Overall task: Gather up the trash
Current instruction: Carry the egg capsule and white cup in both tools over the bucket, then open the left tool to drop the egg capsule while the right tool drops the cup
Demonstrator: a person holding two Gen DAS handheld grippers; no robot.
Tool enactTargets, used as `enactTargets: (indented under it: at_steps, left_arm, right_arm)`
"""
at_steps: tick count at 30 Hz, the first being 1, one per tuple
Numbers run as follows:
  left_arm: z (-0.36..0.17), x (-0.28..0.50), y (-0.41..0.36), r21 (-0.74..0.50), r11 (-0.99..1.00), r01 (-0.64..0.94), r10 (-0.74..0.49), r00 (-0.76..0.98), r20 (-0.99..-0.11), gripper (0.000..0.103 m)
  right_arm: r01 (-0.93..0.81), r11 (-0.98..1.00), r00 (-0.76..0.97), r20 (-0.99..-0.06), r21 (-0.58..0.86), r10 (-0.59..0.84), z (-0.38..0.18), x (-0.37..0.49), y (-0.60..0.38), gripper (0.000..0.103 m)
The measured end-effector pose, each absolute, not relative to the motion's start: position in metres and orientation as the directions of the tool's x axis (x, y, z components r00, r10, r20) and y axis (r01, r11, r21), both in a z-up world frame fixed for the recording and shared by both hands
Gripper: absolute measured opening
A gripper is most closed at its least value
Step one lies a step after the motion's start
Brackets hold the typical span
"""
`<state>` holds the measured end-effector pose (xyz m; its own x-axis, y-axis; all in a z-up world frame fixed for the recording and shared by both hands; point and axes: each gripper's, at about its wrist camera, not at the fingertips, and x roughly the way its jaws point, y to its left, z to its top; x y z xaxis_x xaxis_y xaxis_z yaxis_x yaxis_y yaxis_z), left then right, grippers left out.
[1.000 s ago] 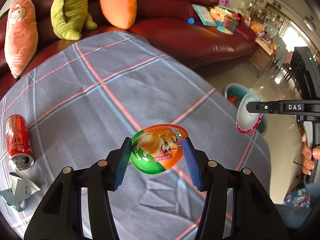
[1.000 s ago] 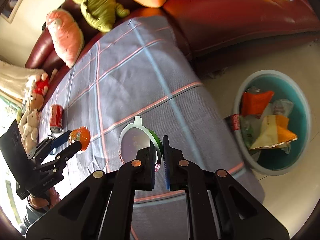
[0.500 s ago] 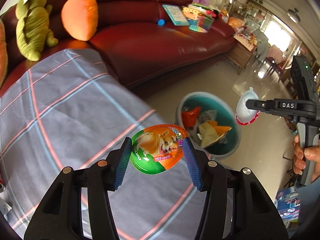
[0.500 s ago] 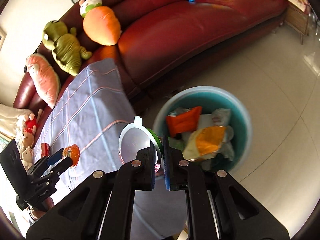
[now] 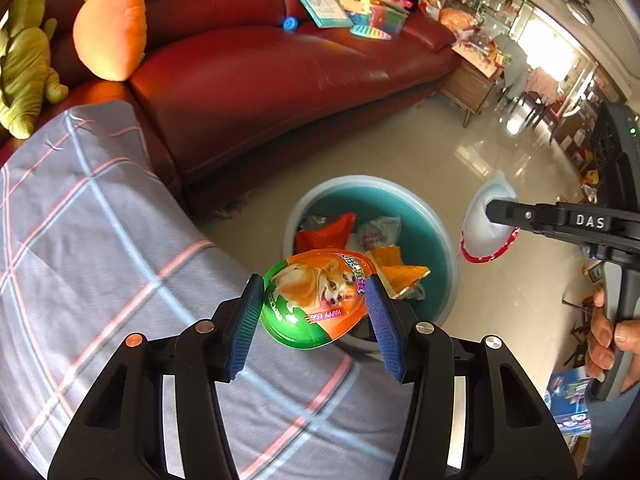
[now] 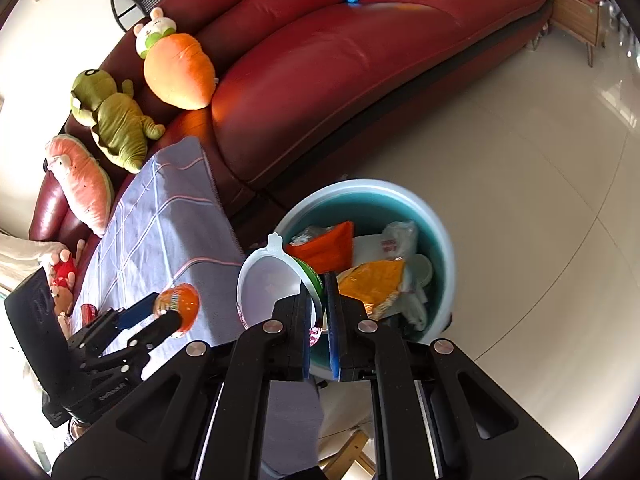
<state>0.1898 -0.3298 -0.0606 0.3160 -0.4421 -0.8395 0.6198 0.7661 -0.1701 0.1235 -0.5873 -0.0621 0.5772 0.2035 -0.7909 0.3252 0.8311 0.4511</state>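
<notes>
Both grippers have swung off the counter (image 5: 100, 240) toward the bin (image 5: 444, 240) since the earlier frames: a second ago the left wrist view showed only plaid cloth and a red can under the load, and now the bin sits at 12 o'clock just beyond the fingertips.

Left gripper (image 5: 316, 312): jaws partway apart, clamped on the egg-shaped snack pack (image 5: 316, 300) (orange and green, dog print, "HAPPY EGG"). Pads bear on its two long flanks, printed face up. Judgement: side grip chosen because the shell is rounded and slick; holding across the narrow axis keeps it from squirting out. In this view the pack overlaps the near rim of the bin, but whether it is truly above the opening I cannot tell; the counter edge still lies under the gripper body.

Right gripper (image 6: 318, 304): jaws nearly together, pinching the rim of a white plastic lid (image 6: 268, 280) with a small pull tab at its 12 o'clock. Lid hangs on edge to the 9 o'clock side of the pads. Thin rim, hence the tight pinch. From the left wrist view the lid (image 5: 488, 224) hangs at 3 o'clock of the bin, seemingly outside its rim; depth uncertain.

Bin stands on the tiled floor between counter and red sofa (image 6: 320, 80), already holding an orange wrapper (image 6: 328, 244), a yellow foil bag (image 6: 372, 284) and a white bag.

Step in hand, by my reading: carry to bin, release pending. Risk: the lid may drift sideways when dropped.
</notes>
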Motion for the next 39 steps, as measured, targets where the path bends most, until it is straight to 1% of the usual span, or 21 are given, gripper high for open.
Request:
enactTargets:
  at_steps: [8,15,17,19,21,24,26,27,28,32,33,34,36,37,38,39]
  left_arm:
    - [-0.080,0.194,-0.363,-0.161,0.750,0.642,-0.424,0.278,-0.862,0.053]
    - [-0.094,0.204,-0.375,-0.159,0.757,0.634,-0.398,0.255,-0.881,0.055]
    - [-0.097,0.205,-0.377,-0.160,0.760,0.630,-0.393,0.248,-0.886,0.060]
    - [-0.098,0.206,-0.376,-0.158,0.764,0.625,-0.388,0.250,-0.887,0.070]
    - [-0.097,0.205,-0.373,-0.155,0.768,0.621,-0.389,0.261,-0.884,0.076]
    - [-0.095,0.204,-0.366,-0.156,0.773,0.615,-0.390,0.266,-0.882,0.076]
    - [-0.093,0.201,-0.361,-0.155,0.776,0.611,-0.390,0.272,-0.879,0.080]
    - [-0.092,0.200,-0.358,-0.153,0.780,0.607,-0.388,0.277,-0.879,0.087]
    - [-0.091,0.199,-0.354,-0.154,0.782,0.604,-0.391,0.284,-0.876,0.088]
    - [-0.087,0.195,-0.343,-0.163,0.781,0.604,-0.400,0.282,-0.872,0.089]
    - [-0.086,0.194,-0.340,-0.163,0.781,0.603,-0.400,0.282,-0.872,0.090]
    - [-0.085,0.193,-0.336,-0.164,0.782,0.601,-0.400,0.282,-0.872,0.094]
    - [-0.083,0.190,-0.329,-0.166,0.787,0.594,-0.401,0.289,-0.869,0.097]
    - [-0.083,0.189,-0.324,-0.170,0.790,0.589,-0.403,0.291,-0.868,0.097]
    - [-0.082,0.186,-0.322,-0.174,0.792,0.585,-0.405,0.290,-0.867,0.097]
    - [-0.082,0.186,-0.319,-0.178,0.794,0.582,-0.406,0.289,-0.867,0.097]
  right_arm:
    - [0.364,0.813,0.565,-0.802,0.454,0.195,-0.075,0.119,-0.608,0.008]
    - [0.379,0.807,0.553,-0.810,0.453,0.194,-0.082,0.123,-0.612,0.008]
    - [0.377,0.809,0.551,-0.812,0.450,0.195,-0.083,0.124,-0.612,0.008]
    - [0.373,0.813,0.548,-0.813,0.447,0.196,-0.083,0.126,-0.610,0.008]
    - [0.369,0.816,0.545,-0.815,0.445,0.198,-0.083,0.127,-0.607,0.008]
    - [0.366,0.819,0.542,-0.816,0.443,0.200,-0.084,0.129,-0.604,0.008]
    - [0.361,0.823,0.538,-0.819,0.439,0.201,-0.085,0.131,-0.601,0.008]
    - [0.358,0.825,0.536,-0.819,0.438,0.202,-0.085,0.132,-0.600,0.008]
    - [0.355,0.827,0.534,-0.820,0.436,0.203,-0.085,0.134,-0.598,0.008]
    - [0.346,0.834,0.527,-0.824,0.430,0.206,-0.085,0.140,-0.591,0.008]
    - [0.342,0.836,0.525,-0.825,0.429,0.209,-0.085,0.143,-0.589,0.008]
    - [0.337,0.839,0.521,-0.827,0.427,0.211,-0.085,0.145,-0.585,0.009]
    - [0.323,0.848,0.515,-0.830,0.421,0.215,-0.085,0.150,-0.578,0.014]
    - [0.319,0.850,0.514,-0.830,0.419,0.216,-0.085,0.152,-0.575,0.033]
    - [0.318,0.851,0.514,-0.830,0.418,0.215,-0.085,0.153,-0.573,0.057]
    - [0.319,0.853,0.518,-0.830,0.413,0.209,-0.083,0.154,-0.571,0.062]
